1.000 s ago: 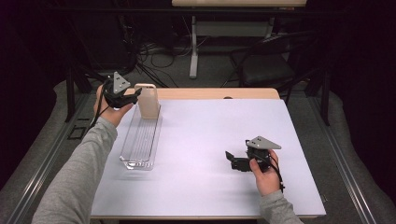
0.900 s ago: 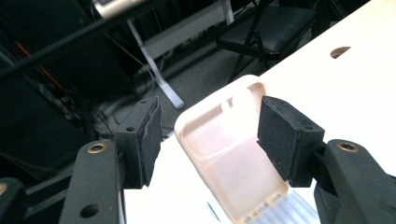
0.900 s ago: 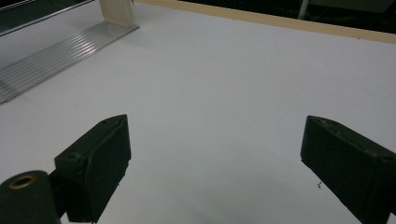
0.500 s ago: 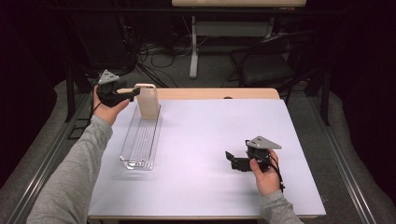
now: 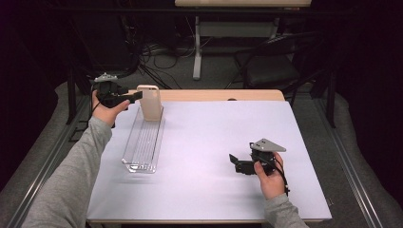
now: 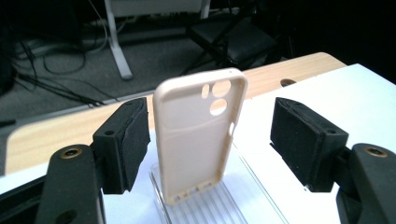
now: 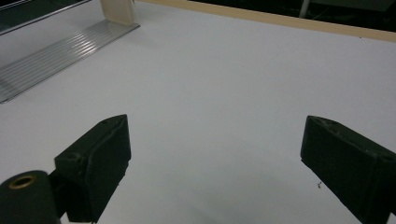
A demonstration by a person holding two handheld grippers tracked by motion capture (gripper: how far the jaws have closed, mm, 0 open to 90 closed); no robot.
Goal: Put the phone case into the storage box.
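Left tool (image 6: 212,140), seen in the left gripper view: its two black padded jaws stand apart, having just been opening. The beige phone case (image 6: 201,135) stands between them; the left pad lies just beside the case's edge, the right pad stands well clear of it, and neither presses on it. The case stands upright, slightly tilted, its open inner side toward the camera and its camera cut-outs at the top. Its lower end rests in the far end of a clear ribbed tray (image 6: 219,210).

High view: the left tool (image 5: 135,96) is held level at the far left corner of the surface (image 5: 214,142), pointing at the phone case (image 5: 150,102), which rises from the far end of the clear ribbed tray (image 5: 142,142). The tray lies lengthwise along the left side of the white surface.

Right tool (image 5: 233,160): held low near the right front of the surface, well apart from the tray. In the right gripper view its jaws stand wide open over the bare white surface (image 7: 224,93), nothing between them.
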